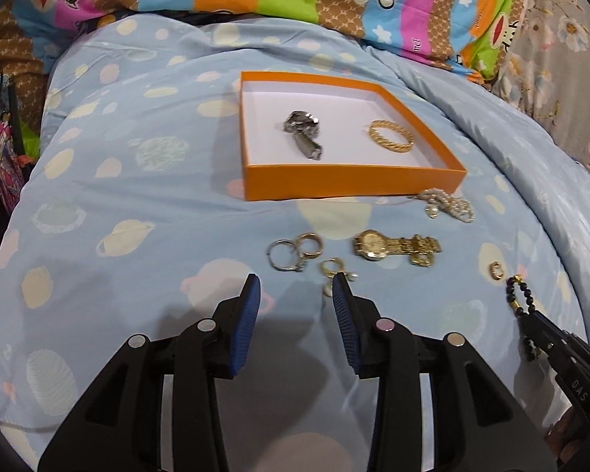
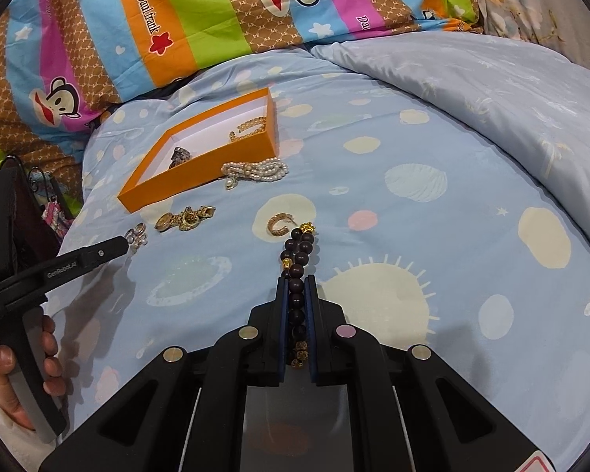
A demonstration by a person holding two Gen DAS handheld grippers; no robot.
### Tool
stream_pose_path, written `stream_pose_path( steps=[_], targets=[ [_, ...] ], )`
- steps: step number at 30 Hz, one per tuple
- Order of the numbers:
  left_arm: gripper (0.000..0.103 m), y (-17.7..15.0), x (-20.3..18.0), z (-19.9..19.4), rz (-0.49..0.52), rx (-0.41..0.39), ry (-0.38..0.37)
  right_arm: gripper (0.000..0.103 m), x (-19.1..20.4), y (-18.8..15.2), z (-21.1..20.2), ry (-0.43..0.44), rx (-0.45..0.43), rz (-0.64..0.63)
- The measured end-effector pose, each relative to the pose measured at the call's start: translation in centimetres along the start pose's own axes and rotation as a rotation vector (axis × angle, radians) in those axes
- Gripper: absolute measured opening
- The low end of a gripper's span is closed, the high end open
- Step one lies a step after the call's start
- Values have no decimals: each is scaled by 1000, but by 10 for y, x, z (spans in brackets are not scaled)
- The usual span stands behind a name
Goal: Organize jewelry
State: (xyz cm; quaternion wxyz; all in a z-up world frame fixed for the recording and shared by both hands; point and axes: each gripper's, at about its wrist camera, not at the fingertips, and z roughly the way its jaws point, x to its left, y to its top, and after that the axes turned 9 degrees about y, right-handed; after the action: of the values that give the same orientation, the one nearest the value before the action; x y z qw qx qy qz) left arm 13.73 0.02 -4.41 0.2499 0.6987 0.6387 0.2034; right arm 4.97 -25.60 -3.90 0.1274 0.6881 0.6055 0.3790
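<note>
On the left side of the blue patterned bedspread (image 1: 145, 212), the left gripper (image 1: 296, 295) hangs low over the cloth with its blue-padded fingers (image 1: 251, 303) spread apart and nothing between them. Just ahead of its tips lies a small cluster of silver and gold hoop rings (image 1: 293, 251), and beside its right finger a gold earring with white pearl drops (image 1: 336, 275). Farther back sits a shallow orange box (image 1: 350, 183) with a white floor, holding a dark silver piece (image 1: 303, 131) on its left and a gold woven bangle (image 1: 391, 135) on its right. In front of the box a gold watch (image 1: 393, 247) lies flat on the bedspread, and a tangle of pearl strands (image 1: 448, 202) rests against the box's near right corner. Right of the watch, a small gold cuff earring (image 2: 281, 225) lies on the cloth, just beside the far end of a bracelet of dark beads (image 2: 299, 259) with gold spacers. The right gripper (image 2: 297, 287) is clamped on this bracelet, its fingers pressed close on the beads, and the far part of the loop reaches out past the tips. Behind everything runs a striped cartoon-monkey pillow (image 2: 169, 27).
</note>
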Motion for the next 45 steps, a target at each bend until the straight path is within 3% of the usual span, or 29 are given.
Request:
stream_pose_path(
  steps=[12,14,22,25,33,37,39,41,45],
  targets=[
    [34,12,-2,16,29,-9,9,8,11,-2,6,-12,13,-12],
    [20,13,-1,18,27,-8,-7,8,13,-2,6,-11,15,-15],
    [20,10,-5,10,34,-19,-47,8,21,-2,6,-8,8,-29],
    [7,9,-5,0,36,-29,-67,8,24,2,3,-2,-2,-35],
    [7,29,3,-34,15,-110,-100,8,41,37,-2,18,-65,-79],
    [8,29,11,-36,14,-103,-83,8,46,43,-3,19,-82,-90],
    [16,23,11,-31,13,-85,-81,8,47,40,0,25,-70,-85],
    [35,17,7,-23,26,-72,-65,8,48,37,4,28,-55,-82],
    [36,9,0,-11,53,-49,-55,8,49,31,8,32,-35,-83]
  ],
)
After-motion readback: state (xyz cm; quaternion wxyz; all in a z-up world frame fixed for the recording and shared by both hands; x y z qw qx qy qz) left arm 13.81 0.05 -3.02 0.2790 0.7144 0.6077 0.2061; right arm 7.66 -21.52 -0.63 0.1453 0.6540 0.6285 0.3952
